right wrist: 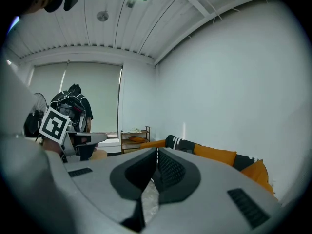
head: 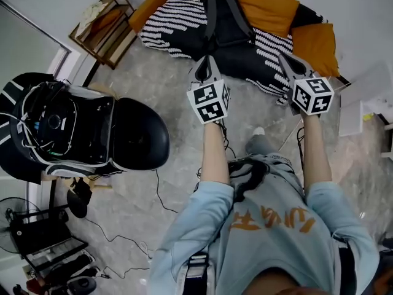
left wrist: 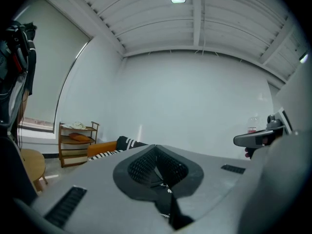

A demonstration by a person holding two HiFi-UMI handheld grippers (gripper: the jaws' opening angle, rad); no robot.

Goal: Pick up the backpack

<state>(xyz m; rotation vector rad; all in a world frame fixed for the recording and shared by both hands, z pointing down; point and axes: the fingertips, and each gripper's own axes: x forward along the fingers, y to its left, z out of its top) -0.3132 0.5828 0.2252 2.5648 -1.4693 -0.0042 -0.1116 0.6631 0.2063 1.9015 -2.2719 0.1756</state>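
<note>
A dark backpack (head: pixel 224 26) with two grey shoulder straps lies flat on a low sofa (head: pixel 270 8) with orange cushions and black-and-white striped covers, at the top of the head view. My left gripper (head: pixel 205 65) is shut and empty, its tip over the sofa's near edge just below the backpack. My right gripper (head: pixel 285 59) is also shut and empty, over the striped cover to the backpack's right. In the left gripper view the shut jaws (left wrist: pixel 156 154) point level toward the sofa (left wrist: pixel 114 145). The right gripper view has its shut jaws (right wrist: pixel 156 156) aimed at the orange cushions (right wrist: pixel 219 156).
A wooden shelf (head: pixel 104 23) stands left of the sofa. At the left, a black-and-white rig with cables (head: pixel 58 128) rests beside a black round seat (head: pixel 141 134). Cables (head: pixel 158 195) trail over the marble floor. A fan (head: pixel 9 229) and racks fill the lower left.
</note>
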